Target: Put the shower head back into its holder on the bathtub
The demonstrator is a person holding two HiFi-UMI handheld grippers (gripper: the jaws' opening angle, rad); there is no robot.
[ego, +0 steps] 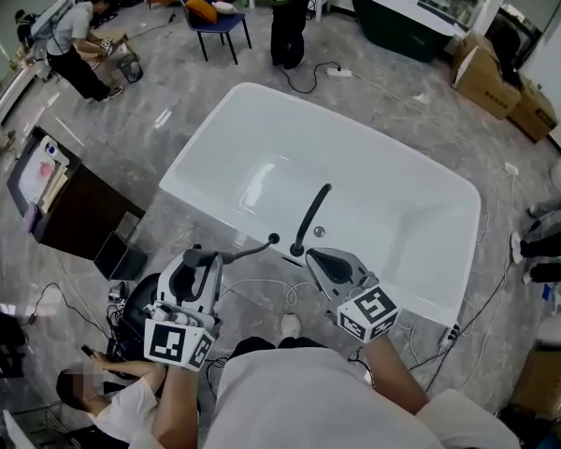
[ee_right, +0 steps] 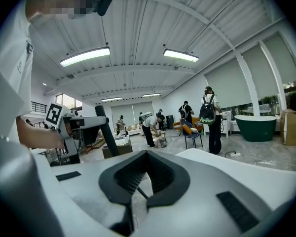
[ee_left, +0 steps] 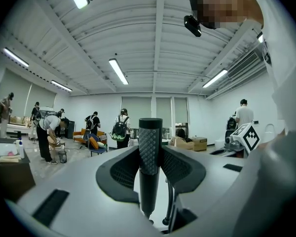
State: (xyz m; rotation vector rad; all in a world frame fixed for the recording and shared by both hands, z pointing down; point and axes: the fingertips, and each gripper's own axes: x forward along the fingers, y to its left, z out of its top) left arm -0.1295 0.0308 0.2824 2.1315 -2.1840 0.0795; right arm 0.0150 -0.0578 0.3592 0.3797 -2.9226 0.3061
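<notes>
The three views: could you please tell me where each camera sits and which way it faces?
Head view: on the person's head, looking steeply down at the bathtub; both forearms, the left gripper and the right gripper show.
Left gripper view: rides the left gripper, facing across the room; its jaws clamp the shower head.
Right gripper view: rides the right gripper, facing across the room; its jaws together, empty.
Shared: each gripper view catches the other gripper.

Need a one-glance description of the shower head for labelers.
Start at the white bathtub in mid-floor; a black arched spout rises from its near rim. Just left of that, the shower head is the slim black rod clamped in the left gripper: straight with a dimpled face, not curved like the spout.
</notes>
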